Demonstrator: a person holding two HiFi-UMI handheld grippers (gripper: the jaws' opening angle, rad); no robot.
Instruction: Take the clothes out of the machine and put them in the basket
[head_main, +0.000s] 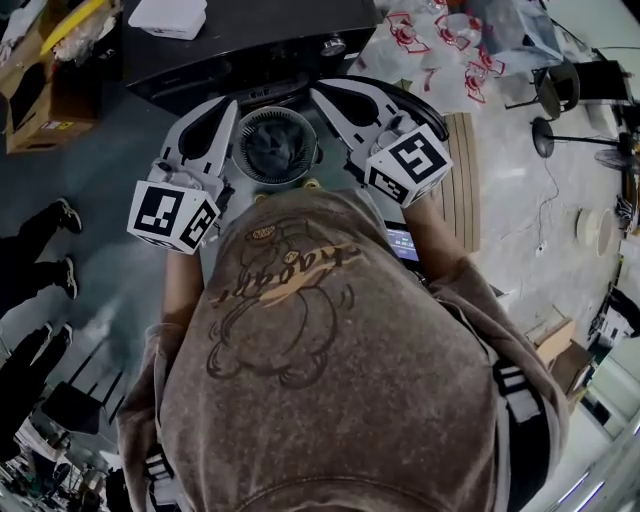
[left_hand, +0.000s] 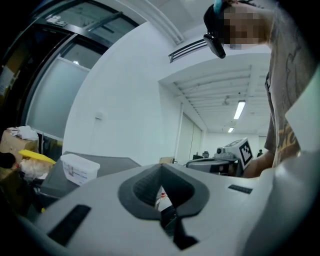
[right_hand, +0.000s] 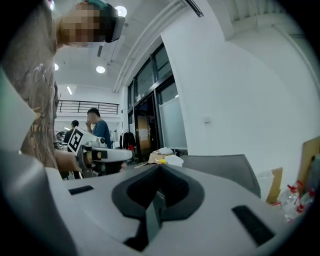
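Left tool (left_hand: 161, 170) and right tool (right_hand: 159, 171) are both sitting clenched and empty, jaws meeting. Dark clothes (head_main: 277, 150) are lying inside the machine (head_main: 250, 45), seen between the two tools in head view.

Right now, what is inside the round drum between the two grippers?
Crumpled dark grey cloth lies in the drum. It covers the drum's bottom, so how many pieces are there cannot be seen.

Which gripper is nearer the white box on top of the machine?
Left. The left gripper is below and right of the white box; the right gripper is farther right still.
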